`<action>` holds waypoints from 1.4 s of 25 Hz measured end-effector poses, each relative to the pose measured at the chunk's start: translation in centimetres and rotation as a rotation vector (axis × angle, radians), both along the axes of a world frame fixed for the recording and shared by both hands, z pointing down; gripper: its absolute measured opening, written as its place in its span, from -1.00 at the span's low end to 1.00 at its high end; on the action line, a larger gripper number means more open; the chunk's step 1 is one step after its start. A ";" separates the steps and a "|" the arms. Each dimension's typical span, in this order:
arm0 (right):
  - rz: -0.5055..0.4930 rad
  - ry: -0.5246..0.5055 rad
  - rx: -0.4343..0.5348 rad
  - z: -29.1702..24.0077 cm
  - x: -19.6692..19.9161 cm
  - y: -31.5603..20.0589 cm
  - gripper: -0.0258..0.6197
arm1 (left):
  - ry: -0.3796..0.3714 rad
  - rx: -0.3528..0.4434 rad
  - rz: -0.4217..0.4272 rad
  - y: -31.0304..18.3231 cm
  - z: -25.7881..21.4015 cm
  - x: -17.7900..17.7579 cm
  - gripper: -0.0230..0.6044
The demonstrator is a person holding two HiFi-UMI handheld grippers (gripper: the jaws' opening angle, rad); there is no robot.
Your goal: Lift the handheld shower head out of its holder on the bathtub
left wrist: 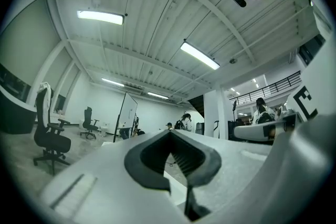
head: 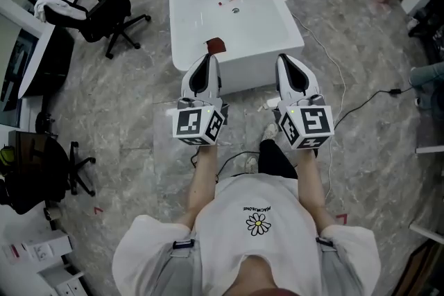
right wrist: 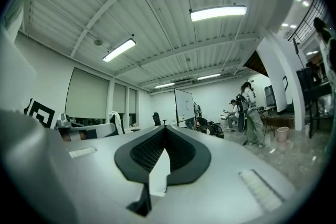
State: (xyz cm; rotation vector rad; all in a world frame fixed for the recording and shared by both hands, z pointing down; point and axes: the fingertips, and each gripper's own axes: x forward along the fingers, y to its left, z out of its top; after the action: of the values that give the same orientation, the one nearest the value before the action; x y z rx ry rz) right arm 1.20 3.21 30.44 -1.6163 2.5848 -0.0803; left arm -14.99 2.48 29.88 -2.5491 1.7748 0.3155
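Left hand-held gripper, right hand-held gripper closed, near bathtub edge

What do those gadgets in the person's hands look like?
The left hand-held gripper and right hand-held gripper are white shells with black ribbed pads, each carrying a cube of black-and-white square markers. The person wears a white short-sleeved T-shirt with a daisy print.
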 end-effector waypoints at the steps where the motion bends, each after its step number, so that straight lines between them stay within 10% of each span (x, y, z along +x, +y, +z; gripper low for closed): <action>1: -0.008 0.002 0.006 -0.1 -0.2 -1.2 -0.85 | -0.005 0.003 -0.003 -1.2 0.1 0.0 -0.93; 13: -0.039 -0.051 0.092 -3.7 4.3 -19.7 -0.85 | -0.047 0.066 0.015 -20.5 -3.7 5.5 -0.93; 35: -0.130 0.052 0.044 -1.2 3.0 -36.6 -0.85 | -0.030 0.077 0.024 -36.9 -3.0 8.5 -0.93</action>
State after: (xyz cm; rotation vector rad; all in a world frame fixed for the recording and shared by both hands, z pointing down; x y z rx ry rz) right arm 4.24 -33.38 29.25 -1.4546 2.7081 0.0093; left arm -6.48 -34.44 26.93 -2.5107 1.6885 0.3379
